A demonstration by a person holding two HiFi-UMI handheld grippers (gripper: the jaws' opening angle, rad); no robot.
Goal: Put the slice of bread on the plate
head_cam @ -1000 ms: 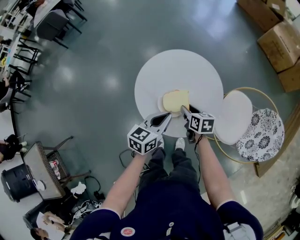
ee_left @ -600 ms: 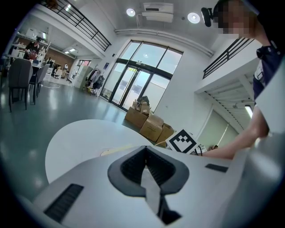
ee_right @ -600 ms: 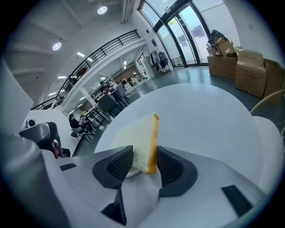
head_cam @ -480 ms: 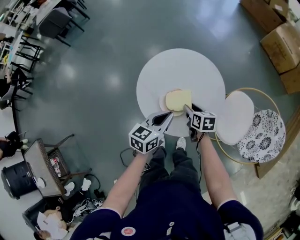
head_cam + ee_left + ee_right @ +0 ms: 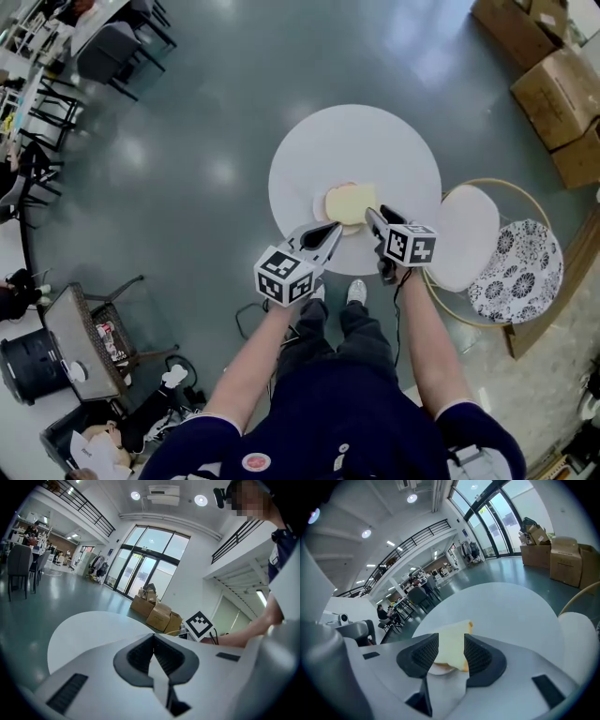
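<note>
A pale yellow slice of bread (image 5: 351, 202) lies flat on a small white plate (image 5: 321, 208) near the front edge of the round white table (image 5: 356, 141). My right gripper (image 5: 373, 217) hangs just off the slice's right front corner. Its jaws are opening, and in the right gripper view the bread (image 5: 452, 644) shows through the gap of the right gripper (image 5: 451, 651), resting on the plate (image 5: 436, 669) with the pads off it. My left gripper (image 5: 335, 228) points at the plate's front edge. In the left gripper view the left gripper (image 5: 153, 656) is shut and empty.
A gold-framed seat with a white cushion (image 5: 466, 236) and a patterned cushion (image 5: 517, 272) stands right of the table. Cardboard boxes (image 5: 562, 89) sit at the upper right. Dark chairs (image 5: 112, 47) stand far left. Cables (image 5: 253, 323) lie on the floor by my feet.
My right gripper has lifted a little and drawn back from the slice. The bread stays on the plate. The left gripper has kept still.
</note>
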